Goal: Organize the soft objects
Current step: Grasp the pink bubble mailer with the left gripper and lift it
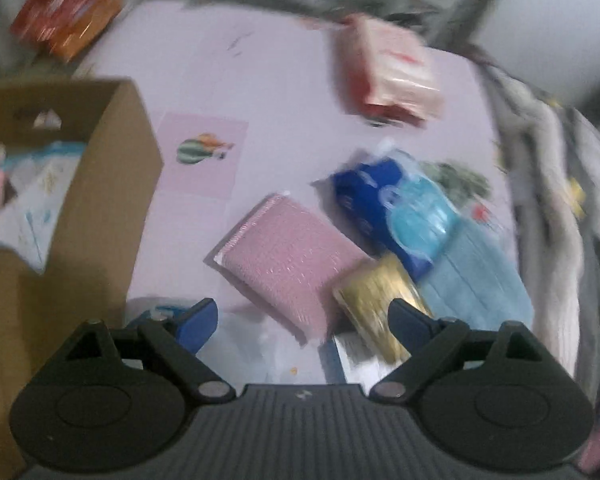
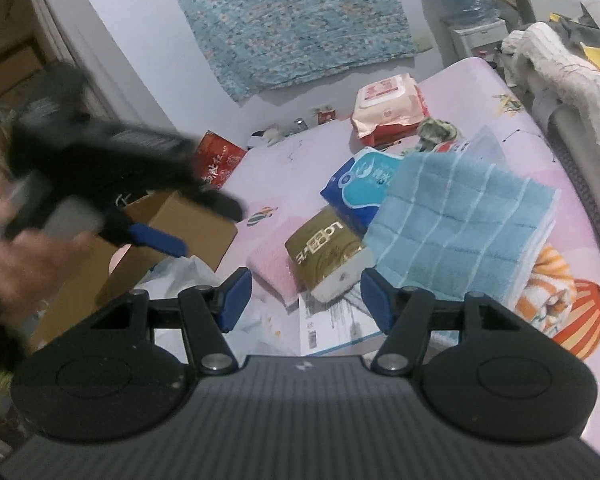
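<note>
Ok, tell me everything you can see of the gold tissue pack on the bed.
The gold tissue pack is a soft rectangular block in shiny gold-brown plastic wrap with pale printed lettering and a white end panel. It lies tilted on the pink bedsheet, resting partly on the pink pack and a flat printed sheet, with the blue tissue pack and blue towel against its far side. No claw touches it.

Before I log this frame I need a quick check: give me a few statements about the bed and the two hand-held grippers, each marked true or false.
1. The left hand-held gripper is open and holds nothing. True.
2. The blue towel lies inside the cardboard box. False: it lies on the bed, beside the packs.
3. The gold pack lies next to the pink pack. True.
4. The right hand-held gripper is clamped on the blue towel. False: its jaws stand apart, empty.
</note>
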Action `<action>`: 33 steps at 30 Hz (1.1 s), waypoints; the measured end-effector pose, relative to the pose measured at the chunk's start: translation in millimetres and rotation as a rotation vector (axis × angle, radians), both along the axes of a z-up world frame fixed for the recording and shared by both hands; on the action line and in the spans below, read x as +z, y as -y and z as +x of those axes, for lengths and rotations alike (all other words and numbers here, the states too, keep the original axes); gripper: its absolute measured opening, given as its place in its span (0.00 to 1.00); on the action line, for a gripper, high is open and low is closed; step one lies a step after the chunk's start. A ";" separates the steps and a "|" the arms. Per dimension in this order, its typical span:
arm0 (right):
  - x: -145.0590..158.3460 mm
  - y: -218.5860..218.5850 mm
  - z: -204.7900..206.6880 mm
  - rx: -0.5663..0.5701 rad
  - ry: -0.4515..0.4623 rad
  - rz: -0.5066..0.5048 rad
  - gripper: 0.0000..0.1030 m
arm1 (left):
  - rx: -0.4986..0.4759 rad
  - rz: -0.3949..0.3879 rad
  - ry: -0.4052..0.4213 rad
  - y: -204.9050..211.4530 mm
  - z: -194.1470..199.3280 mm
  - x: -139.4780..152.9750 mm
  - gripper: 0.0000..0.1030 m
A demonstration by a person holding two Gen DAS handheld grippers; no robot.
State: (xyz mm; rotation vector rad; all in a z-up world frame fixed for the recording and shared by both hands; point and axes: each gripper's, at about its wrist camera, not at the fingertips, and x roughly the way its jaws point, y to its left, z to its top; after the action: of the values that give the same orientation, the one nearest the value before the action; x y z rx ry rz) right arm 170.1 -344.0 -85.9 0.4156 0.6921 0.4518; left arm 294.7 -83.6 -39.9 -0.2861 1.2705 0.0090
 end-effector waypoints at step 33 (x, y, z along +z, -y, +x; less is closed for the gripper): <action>-5.9 17.6 -24.6 -0.022 0.048 0.133 0.59 | 0.416 -0.086 -0.246 -17.0 61.0 -84.1 0.74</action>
State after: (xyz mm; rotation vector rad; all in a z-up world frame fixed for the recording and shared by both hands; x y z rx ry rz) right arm 145.5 -361.6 -91.8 0.5358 0.6127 0.4869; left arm 355.8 -66.6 -123.9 -0.6347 1.4368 0.3547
